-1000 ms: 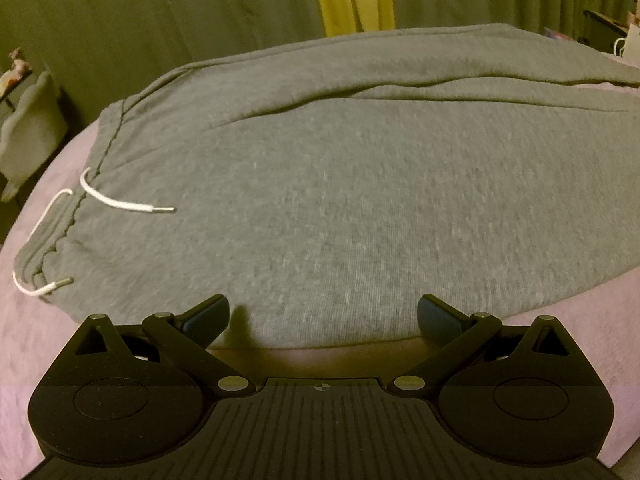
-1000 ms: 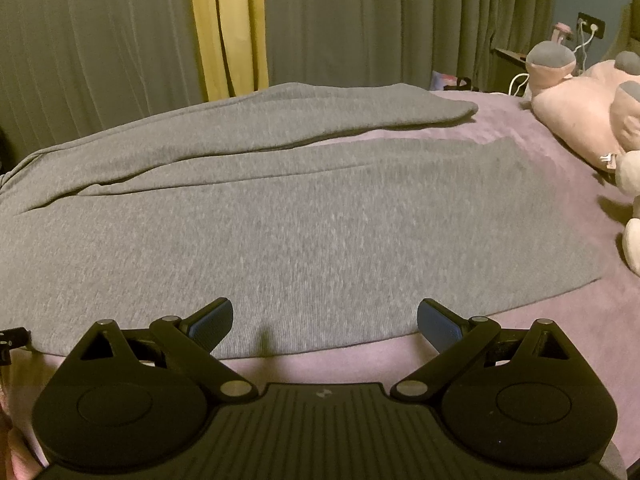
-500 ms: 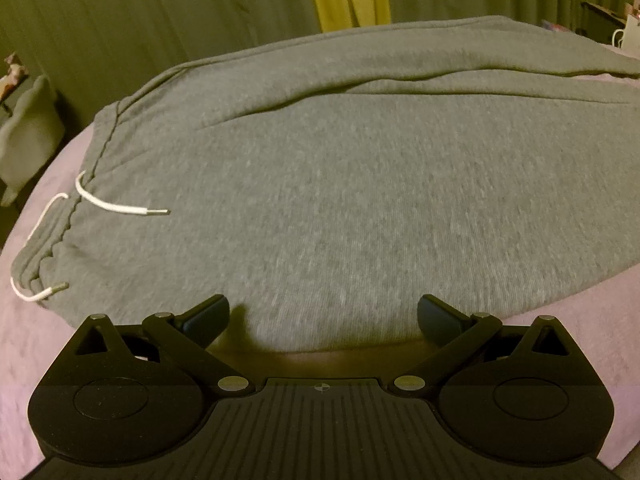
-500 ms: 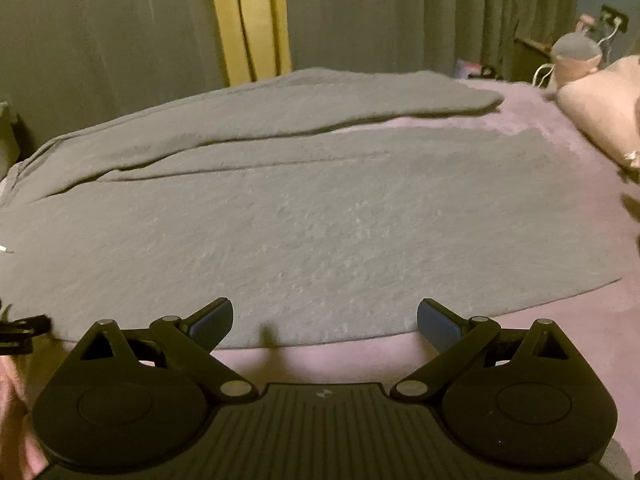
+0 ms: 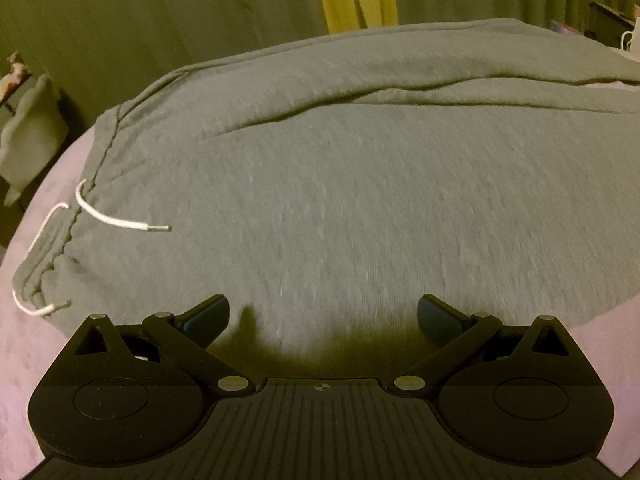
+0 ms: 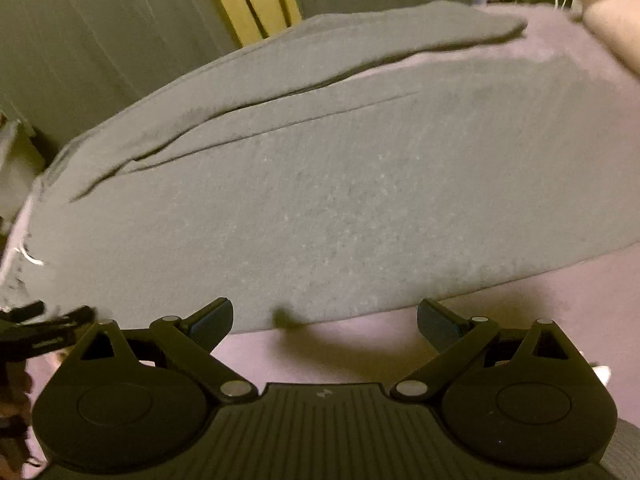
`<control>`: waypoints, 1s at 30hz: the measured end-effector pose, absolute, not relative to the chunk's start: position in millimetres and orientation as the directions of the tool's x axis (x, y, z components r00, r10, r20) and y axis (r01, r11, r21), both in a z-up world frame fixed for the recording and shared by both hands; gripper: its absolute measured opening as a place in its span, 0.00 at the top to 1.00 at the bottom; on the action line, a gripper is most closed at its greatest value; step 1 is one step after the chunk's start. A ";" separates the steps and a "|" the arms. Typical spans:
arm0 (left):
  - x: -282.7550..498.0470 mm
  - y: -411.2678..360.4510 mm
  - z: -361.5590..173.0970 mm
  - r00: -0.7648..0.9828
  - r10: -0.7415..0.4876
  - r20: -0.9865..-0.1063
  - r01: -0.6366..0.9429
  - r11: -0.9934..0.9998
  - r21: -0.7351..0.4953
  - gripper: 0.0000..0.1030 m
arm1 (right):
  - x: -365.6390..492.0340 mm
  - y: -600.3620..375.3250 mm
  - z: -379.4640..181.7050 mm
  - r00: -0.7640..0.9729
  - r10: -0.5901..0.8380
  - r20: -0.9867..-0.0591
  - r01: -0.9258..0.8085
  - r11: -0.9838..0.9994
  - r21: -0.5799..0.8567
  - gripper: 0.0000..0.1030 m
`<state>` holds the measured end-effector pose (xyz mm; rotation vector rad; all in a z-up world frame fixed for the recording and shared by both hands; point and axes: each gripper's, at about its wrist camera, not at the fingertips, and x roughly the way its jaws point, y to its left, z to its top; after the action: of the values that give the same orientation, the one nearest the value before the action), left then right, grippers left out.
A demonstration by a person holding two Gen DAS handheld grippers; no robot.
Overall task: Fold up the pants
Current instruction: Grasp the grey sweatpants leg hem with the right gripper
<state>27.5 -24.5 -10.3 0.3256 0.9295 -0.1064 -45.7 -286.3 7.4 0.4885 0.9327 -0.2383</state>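
We see the pants (image 5: 360, 200) spread across the bed (image 6: 520, 312), waistband and drawstring (image 5: 120, 220) at our left, legs running right, one leg behind the other, curtains (image 5: 160, 20) behind the bed, both claws before the near edge

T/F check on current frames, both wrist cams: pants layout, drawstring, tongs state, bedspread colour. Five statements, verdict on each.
1. The grey pants lie spread on a pinkish bedspread. True.
2. The left tongs are clamped on the waistband. False: they are open and hold nothing, at the pants' near edge.
3. A white drawstring lies at the waistband end, left in the left wrist view. True.
4. The right tongs are open. True.
5. The pants are already folded into a compact stack. False: both legs lie stretched out, the far one partly apart from the near one.
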 end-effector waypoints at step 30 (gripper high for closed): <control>136.1 6.7 9.4 0.741 0.277 -0.612 -0.184 0.960 0.212 0.00 | 273.4 -410.5 40.9 0.654 -0.180 -0.735 0.562 0.766 0.313 0.36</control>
<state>136.1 6.7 9.4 0.1415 0.6920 0.2539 273.4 -410.5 40.9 0.5600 0.7475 -0.4467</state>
